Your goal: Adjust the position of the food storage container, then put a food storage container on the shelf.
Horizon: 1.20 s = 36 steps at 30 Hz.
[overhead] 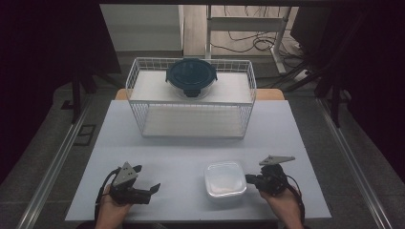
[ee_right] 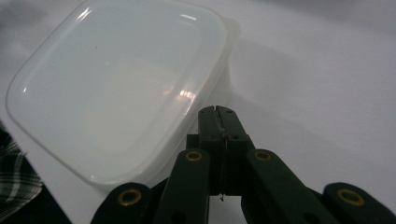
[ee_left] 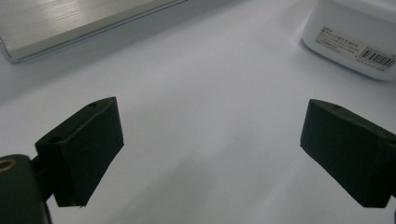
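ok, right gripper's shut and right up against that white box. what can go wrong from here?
1. The right gripper is shut, its tips at the rim of the white box. Moving further in would likely push the box across the table, not grip it.
2. The box looks light, with a smooth lid; a nudge could slide it toward the table's near edge.
3. The left gripper is open and apart from the box, so nothing steadies it.

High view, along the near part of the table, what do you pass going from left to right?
Left gripper, jaws apart → white lidded container → right gripper, jaws shut, its tips right at the container's right edge, on the pale table.
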### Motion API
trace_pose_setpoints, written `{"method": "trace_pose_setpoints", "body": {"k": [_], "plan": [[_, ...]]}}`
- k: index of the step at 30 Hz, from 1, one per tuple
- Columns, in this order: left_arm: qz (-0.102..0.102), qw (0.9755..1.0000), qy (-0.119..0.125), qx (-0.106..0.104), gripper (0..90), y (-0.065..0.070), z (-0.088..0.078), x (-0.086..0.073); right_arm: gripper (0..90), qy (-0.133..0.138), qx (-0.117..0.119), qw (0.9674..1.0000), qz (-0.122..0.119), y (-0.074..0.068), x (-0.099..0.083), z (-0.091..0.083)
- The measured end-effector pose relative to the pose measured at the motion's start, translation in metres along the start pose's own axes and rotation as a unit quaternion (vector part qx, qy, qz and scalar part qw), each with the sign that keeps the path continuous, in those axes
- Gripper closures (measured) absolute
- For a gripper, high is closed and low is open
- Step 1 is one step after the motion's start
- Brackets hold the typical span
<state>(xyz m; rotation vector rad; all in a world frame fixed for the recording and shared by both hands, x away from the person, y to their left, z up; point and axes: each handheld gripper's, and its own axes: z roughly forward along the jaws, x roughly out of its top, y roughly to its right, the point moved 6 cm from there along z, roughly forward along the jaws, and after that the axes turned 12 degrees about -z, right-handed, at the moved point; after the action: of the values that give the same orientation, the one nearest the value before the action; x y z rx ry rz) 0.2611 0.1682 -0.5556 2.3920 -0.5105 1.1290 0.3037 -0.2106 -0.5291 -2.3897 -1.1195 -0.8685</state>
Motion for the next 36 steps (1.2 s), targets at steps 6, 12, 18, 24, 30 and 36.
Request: {"method": "trace_pose_setpoints", "body": {"k": [6, 12, 18, 24, 30, 36], "plan": [[-0.004, 1.0, -0.001, -0.001, 5.4, -0.001, 0.0, 0.0, 89.2, 0.0, 0.038, 0.9992, -0.015, -0.021, 0.008, 0.013], [-0.007, 1.0, 0.0, -0.003, 5.4, -0.002, 0.0, 0.0, 89.3, 0.001, 0.055, 0.9979, -0.033, -0.039, 0.016, 0.026], [-0.008, 0.9999, -0.002, -0.006, 5.4, -0.001, 0.0, 0.0, 89.3, 0.014, 0.062, 0.997, -0.044, -0.052, 0.025, 0.035], [-0.024, 0.9995, -0.004, -0.02, 5.4, 0.0, 0.0, 0.0, 89.1, 0.016, 0.034, 0.9973, -0.063, -0.048, 0.027, 0.035], [-0.027, 0.9993, -0.014, -0.021, 5.4, 0.0, 0.002, -0.001, 56.8, 0.042, -0.001, 0.9969, -0.066, -0.031, 0.022, 0.02], [-0.033, 0.9984, -0.036, -0.029, 1.1, 0.005, 0.004, -0.001, 26.5, 0.055, -0.014, 0.9968, -0.056, -0.025, 0.024, 0.02]]}}
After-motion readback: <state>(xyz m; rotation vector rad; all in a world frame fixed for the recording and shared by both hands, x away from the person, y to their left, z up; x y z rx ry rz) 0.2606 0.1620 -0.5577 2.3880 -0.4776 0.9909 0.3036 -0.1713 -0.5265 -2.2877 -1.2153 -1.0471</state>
